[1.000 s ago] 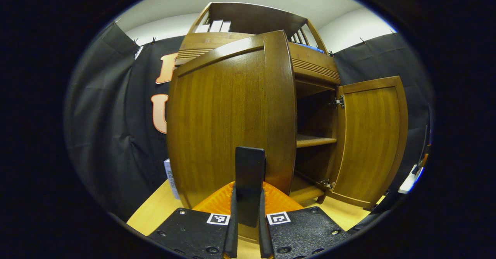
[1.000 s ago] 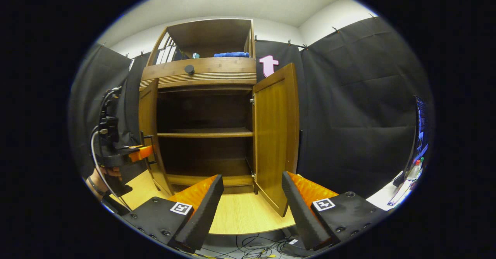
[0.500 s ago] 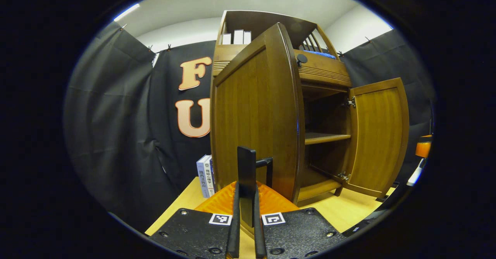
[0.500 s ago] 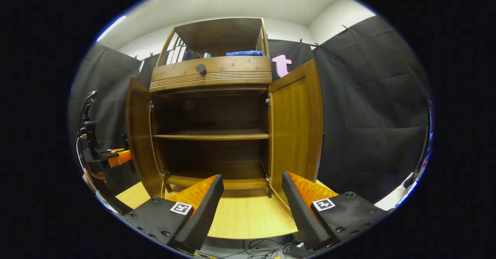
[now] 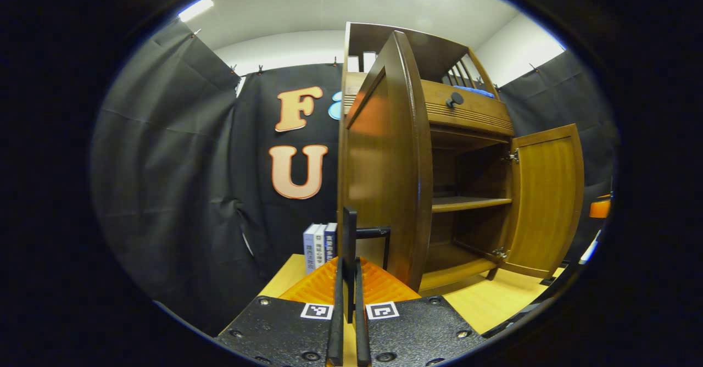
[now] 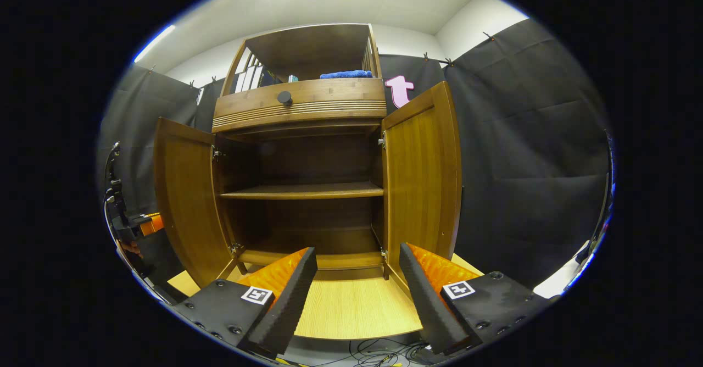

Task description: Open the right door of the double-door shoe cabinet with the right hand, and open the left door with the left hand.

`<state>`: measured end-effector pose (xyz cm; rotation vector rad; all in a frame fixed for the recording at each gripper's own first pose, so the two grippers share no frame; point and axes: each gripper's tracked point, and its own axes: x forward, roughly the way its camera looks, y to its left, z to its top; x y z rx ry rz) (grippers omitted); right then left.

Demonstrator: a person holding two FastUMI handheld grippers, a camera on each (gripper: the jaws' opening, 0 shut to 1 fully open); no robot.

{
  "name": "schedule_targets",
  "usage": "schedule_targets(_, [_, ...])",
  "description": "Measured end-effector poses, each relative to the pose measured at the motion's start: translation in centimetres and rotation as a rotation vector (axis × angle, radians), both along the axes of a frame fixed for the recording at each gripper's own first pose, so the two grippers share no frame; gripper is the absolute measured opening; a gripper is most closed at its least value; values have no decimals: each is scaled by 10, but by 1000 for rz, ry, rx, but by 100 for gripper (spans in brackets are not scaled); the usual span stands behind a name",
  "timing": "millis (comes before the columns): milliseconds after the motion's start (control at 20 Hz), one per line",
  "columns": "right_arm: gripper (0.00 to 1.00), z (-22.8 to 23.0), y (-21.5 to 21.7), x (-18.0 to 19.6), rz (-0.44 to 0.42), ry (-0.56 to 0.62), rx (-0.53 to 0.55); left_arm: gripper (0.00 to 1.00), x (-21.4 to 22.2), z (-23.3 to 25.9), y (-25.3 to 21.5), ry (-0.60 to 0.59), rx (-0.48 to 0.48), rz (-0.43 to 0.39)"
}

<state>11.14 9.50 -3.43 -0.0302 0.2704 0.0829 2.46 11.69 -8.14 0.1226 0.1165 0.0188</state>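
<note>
The wooden shoe cabinet (image 6: 299,100) stands with both doors open. In the left gripper view, my left gripper (image 5: 348,268) is shut on the black handle (image 5: 349,229) of the left door (image 5: 384,180), which I see almost edge-on. The right door (image 5: 544,202) hangs wide open beyond it. In the right gripper view, my right gripper (image 6: 357,250) is open and holds nothing, a short way in front of the cabinet's bottom edge. The left door (image 6: 184,202) and right door (image 6: 423,174) flank a bare inner shelf (image 6: 302,191). The left gripper (image 6: 134,227) shows beyond the left door.
The cabinet rests on a light wooden table (image 6: 351,306), with cables under its front edge. A drawer with a round knob (image 6: 284,98) sits above the doors, and a blue cloth (image 6: 346,74) lies on top. Books (image 5: 321,246) stand left of the cabinet.
The left door has swung from about half open to wide open, with my left gripper holding its handle and moving with it. My right gripper stays open and has barely moved.
</note>
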Motion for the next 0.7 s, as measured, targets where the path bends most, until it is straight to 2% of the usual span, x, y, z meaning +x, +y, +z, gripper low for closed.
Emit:
schedule_targets(50, [89, 0, 1, 0, 2, -2, -1, 6, -3, 1, 6, 0, 6, 9])
schedule_targets(100, [89, 0, 1, 0, 4, -2, -2, 0, -4, 1, 9, -2, 0, 1])
schedule_targets(200, [89, 0, 2, 0, 8, -1, -4, 7, -3, 1, 5, -3, -4, -30])
schedule_targets(350, [89, -1, 4, -1, 16, 2, -7, 9, -4, 1, 5, 1, 91, -66])
schedule_targets(400, [97, -2, 4, -2, 19, 3, -7, 9, -7, 0, 5, 3, 122, -68])
schedule_targets(450, [89, -2, 5, -2, 21, 5, -8, 10, -9, 0, 5, 5, 147, -74])
schedule_targets(550, [89, -6, 6, -3, 22, 9, 0, 7, -17, -1, 8, 11, 185, -72])
schedule_targets(600, [97, -7, 6, -2, 23, 11, 8, 6, -24, -3, 8, 19, 186, -69])
schedule_targets(650, [97, -9, 8, -2, 25, 14, 16, 6, -34, -5, 5, 27, 174, -69])
schedule_targets(700, [89, -9, 8, -1, 27, 16, 23, 5, -43, -6, 3, 30, 146, -65])
